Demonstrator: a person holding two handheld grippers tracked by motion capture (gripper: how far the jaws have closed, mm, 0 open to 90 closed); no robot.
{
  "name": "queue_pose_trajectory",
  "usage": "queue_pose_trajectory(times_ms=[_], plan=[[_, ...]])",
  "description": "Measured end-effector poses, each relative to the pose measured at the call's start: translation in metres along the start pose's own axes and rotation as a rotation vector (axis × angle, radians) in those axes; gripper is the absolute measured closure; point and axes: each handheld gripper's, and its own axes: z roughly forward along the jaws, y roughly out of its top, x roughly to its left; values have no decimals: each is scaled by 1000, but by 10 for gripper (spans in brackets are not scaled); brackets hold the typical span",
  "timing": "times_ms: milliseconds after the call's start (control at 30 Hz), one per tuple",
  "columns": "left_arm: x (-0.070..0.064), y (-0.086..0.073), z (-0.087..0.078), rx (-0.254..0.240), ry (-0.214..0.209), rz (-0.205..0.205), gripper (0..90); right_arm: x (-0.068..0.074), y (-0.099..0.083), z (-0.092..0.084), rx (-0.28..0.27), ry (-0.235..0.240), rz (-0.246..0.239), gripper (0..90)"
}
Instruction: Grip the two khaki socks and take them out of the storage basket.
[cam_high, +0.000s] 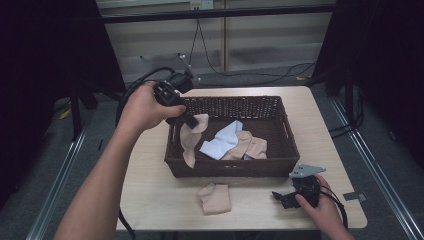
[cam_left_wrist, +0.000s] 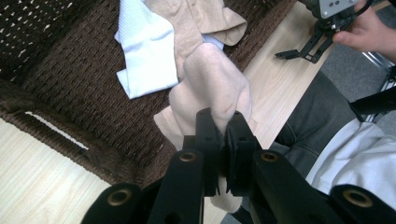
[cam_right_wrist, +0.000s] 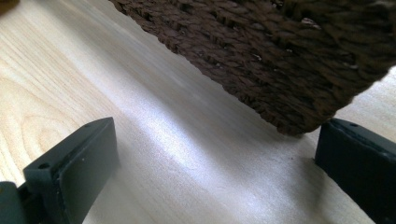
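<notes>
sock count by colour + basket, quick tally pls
Beige socks: 3, one hanging from the left tool over the basket, one in the basket, one on the table
Light blue socks: 1, in the basket
Brown wicker baskets: 1
Total: 5 things

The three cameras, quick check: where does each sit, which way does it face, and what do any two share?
High view: above the person's side, facing forward and down on the table and wicker basket; both forearms show.
Left gripper view: on the left gripper, looking down into the basket; jaws shut on a beige sock; a lap shows.
Right gripper view: on the right gripper, low on the table, jaws open, facing the basket wall.
Shared: the basket.
</notes>
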Motion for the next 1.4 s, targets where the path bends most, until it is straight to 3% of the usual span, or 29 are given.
queue_pose_trajectory(times_ms=[600,1400], plan=[[-10,-14,-4,6,1,21,858,0,0,0,0,0,0,0],[-30,-27,25,-4,-29,81,856,0,0,0,-2,-1,-1,0]])
